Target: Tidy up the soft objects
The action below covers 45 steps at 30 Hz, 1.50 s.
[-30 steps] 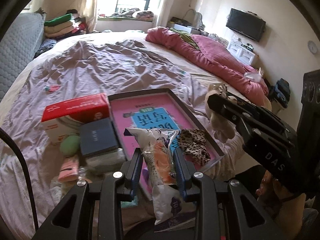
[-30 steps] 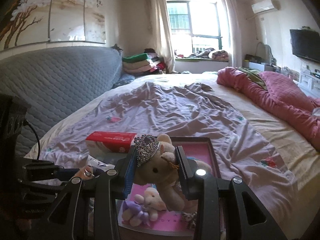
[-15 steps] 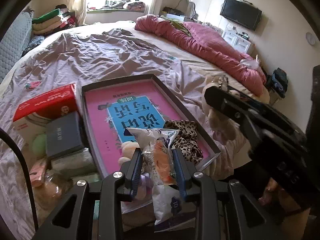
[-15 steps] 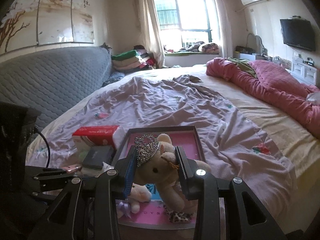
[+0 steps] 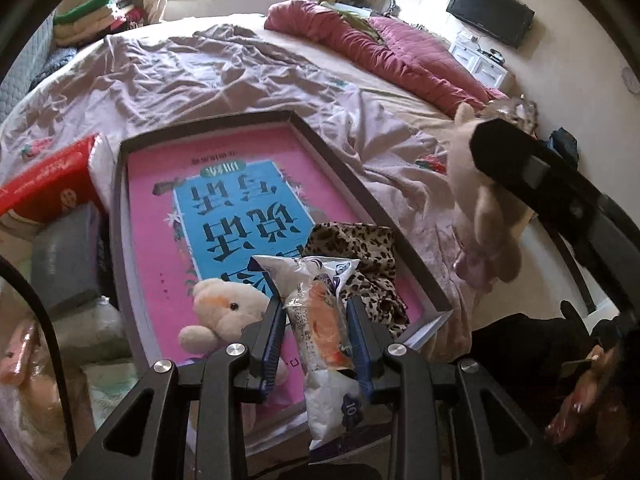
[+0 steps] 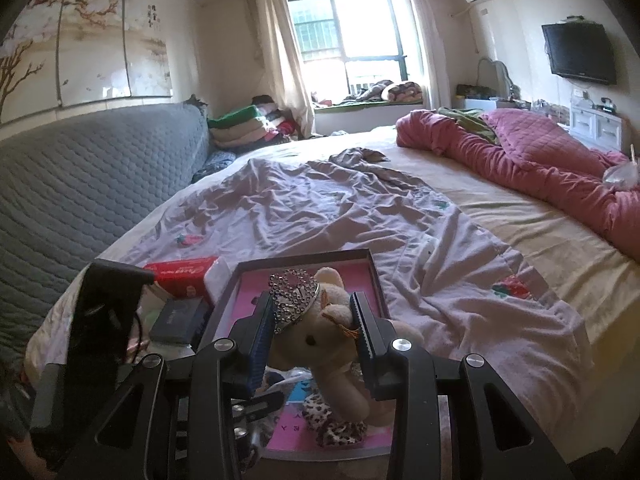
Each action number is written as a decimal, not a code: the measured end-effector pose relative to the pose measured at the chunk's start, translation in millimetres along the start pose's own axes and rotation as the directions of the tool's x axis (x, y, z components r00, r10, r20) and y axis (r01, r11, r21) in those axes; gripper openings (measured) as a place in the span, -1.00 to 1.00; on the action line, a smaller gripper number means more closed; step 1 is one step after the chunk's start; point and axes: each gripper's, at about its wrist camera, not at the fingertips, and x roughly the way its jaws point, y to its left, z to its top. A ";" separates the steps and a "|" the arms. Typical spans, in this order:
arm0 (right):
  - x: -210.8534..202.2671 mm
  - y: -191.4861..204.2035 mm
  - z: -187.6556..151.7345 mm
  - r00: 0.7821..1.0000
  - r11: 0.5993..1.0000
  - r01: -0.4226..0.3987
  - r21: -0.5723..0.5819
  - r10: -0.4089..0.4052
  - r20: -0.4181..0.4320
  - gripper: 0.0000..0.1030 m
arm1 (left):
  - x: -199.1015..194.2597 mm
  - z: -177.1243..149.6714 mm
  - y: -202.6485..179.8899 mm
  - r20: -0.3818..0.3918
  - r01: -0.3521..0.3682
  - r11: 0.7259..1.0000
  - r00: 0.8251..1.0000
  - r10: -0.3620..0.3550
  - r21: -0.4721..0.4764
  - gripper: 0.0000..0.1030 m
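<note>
Our left claw [image 5: 316, 316] is clamped on a white plastic snack packet [image 5: 320, 320], both pads pressing its sides, and holds it above the near end of the pink-lined box lid [image 5: 120, 200] lying on the bed [image 5: 240, 72]. Just beneath, inside the lid, we see a small cream teddy [image 5: 224, 312] to the left of the packet and a leopard-print cloth [image 5: 360, 248] to its right. Our right claw [image 6: 314, 320] grips a cream plush toy wearing a rhinestone tiara [image 6: 320, 320], squeezed between both pads, hanging over the near part of the same lid. Left of the lid lie a dark blue box [image 5: 64, 264] and a red tissue pack [image 5: 52, 184]. Farther off we see the rumpled lilac sheet [image 6: 320, 208], then a rolled crimson quilt [image 6: 540, 160] along the bed's right edge, and folded blankets [image 6: 244, 128] stacked by the window
</note>
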 end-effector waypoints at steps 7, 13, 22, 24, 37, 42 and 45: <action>7.6 0.9 -3.2 1.000 1.000 0.003 -0.009 -0.003 -0.016 -0.24 | 17.8 3.5 4.0 -0.018 -0.019 1.000 1.000 0.019 -0.001 -0.38; 13.1 -0.2 -6.4 1.000 1.000 0.014 -0.010 -0.015 -0.026 -0.24 | 23.4 3.2 9.8 -0.009 -0.033 0.999 0.999 0.033 0.011 -0.38; 22.0 -2.4 -11.3 0.999 1.000 0.017 -0.004 -0.017 -0.048 -0.24 | 27.3 6.1 27.0 -0.005 -0.076 0.997 0.997 0.076 0.000 -0.38; 24.3 -1.8 -11.6 0.998 1.000 0.017 -0.008 -0.018 -0.054 -0.24 | 26.0 7.2 33.6 0.000 -0.079 0.997 0.997 0.079 -0.016 -0.38; 42.7 1.3 -19.4 0.993 0.999 0.028 -0.016 -0.030 -0.113 -0.24 | 26.3 9.8 48.2 0.022 -0.061 0.997 0.998 0.062 -0.044 -0.38; 53.2 1.2 -24.4 0.990 1.000 0.030 -0.010 -0.031 -0.139 -0.24 | 25.6 8.8 49.6 0.024 -0.044 0.998 0.999 0.045 -0.040 -0.38; 59.7 1.4 -27.7 0.988 1.000 0.016 -0.002 -0.016 -0.153 -0.24 | 25.4 8.7 49.5 0.027 -0.041 0.999 0.999 0.042 -0.032 -0.38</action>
